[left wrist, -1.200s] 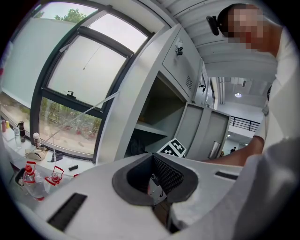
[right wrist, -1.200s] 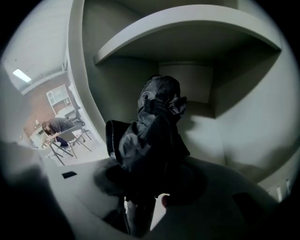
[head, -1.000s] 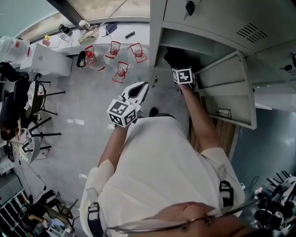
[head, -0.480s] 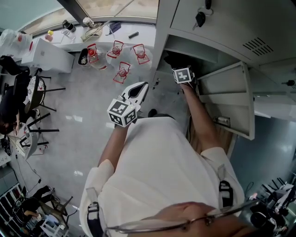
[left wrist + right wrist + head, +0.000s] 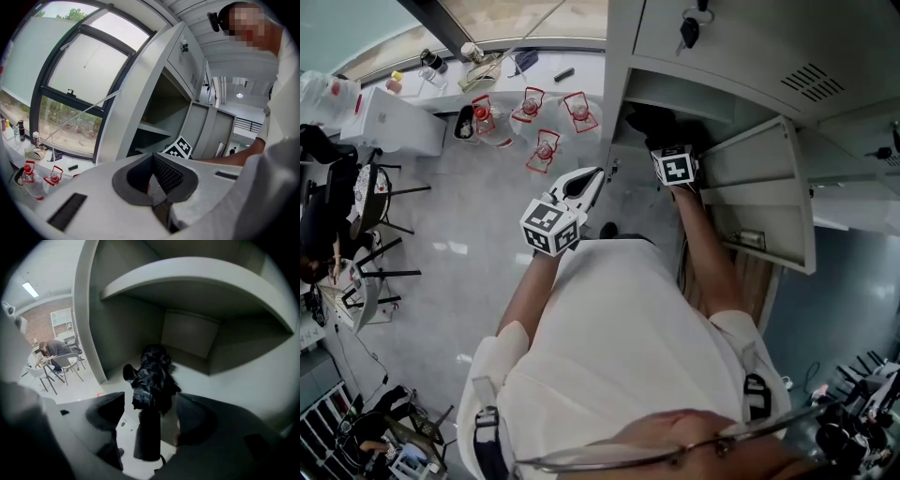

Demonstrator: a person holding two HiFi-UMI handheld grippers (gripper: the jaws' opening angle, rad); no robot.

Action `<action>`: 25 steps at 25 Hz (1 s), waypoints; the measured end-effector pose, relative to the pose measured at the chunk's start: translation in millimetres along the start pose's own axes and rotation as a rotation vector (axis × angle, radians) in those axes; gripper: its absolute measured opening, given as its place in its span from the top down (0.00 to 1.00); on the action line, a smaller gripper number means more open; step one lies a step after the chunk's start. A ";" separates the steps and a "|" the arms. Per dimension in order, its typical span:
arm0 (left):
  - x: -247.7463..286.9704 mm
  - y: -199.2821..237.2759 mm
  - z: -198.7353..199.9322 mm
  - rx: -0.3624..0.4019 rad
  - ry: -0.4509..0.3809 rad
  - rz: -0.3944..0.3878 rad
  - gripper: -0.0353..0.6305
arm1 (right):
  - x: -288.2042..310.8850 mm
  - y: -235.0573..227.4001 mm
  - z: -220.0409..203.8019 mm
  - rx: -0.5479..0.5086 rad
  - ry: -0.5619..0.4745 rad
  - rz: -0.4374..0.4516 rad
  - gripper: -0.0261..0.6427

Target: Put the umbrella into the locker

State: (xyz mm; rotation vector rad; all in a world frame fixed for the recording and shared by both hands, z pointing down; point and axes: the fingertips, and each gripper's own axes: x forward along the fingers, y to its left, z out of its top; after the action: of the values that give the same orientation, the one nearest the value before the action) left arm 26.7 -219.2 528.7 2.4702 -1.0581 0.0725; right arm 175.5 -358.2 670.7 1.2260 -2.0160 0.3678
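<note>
A black folded umbrella [image 5: 151,373] lies on the floor of the grey locker's [image 5: 712,56] open compartment, its handle [image 5: 147,439] pointing toward me. My right gripper [image 5: 150,416] reaches into that compartment. Its jaws are opening and stand on either side of the handle, and the pads [image 5: 110,411] are apart from it. In the head view only the right gripper's marker cube [image 5: 673,167] and the dark umbrella [image 5: 649,120] beyond it show. My left gripper [image 5: 592,175] hangs in the air outside the locker, shut on nothing.
An open locker door [image 5: 764,183] stands to the right of my right arm. Red wire-framed bottles [image 5: 546,145] and a white box [image 5: 394,122] sit at the left. Chairs [image 5: 366,187] stand farther left. A seated person [image 5: 54,350] shows beyond the locker's side.
The right gripper's marker cube has drawn back slightly from the locker opening. The left gripper has stayed where it was.
</note>
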 end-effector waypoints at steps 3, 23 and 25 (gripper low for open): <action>2.4 -1.8 -3.7 0.000 0.017 -0.016 0.94 | -17.9 4.0 -8.7 0.033 -0.037 0.002 0.44; 13.0 -7.8 -19.8 -0.007 0.070 -0.039 0.94 | -44.3 5.9 -81.9 0.152 -0.102 -0.111 0.74; 11.9 -5.4 -21.7 -0.011 0.071 -0.029 0.94 | -42.8 4.9 -81.0 0.160 -0.111 -0.110 0.74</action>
State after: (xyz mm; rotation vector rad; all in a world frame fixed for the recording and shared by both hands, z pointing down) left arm 41.6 -214.8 548.7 2.4533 -0.9905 0.1438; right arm 218.7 -281.5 696.4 1.4790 -2.0336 0.4221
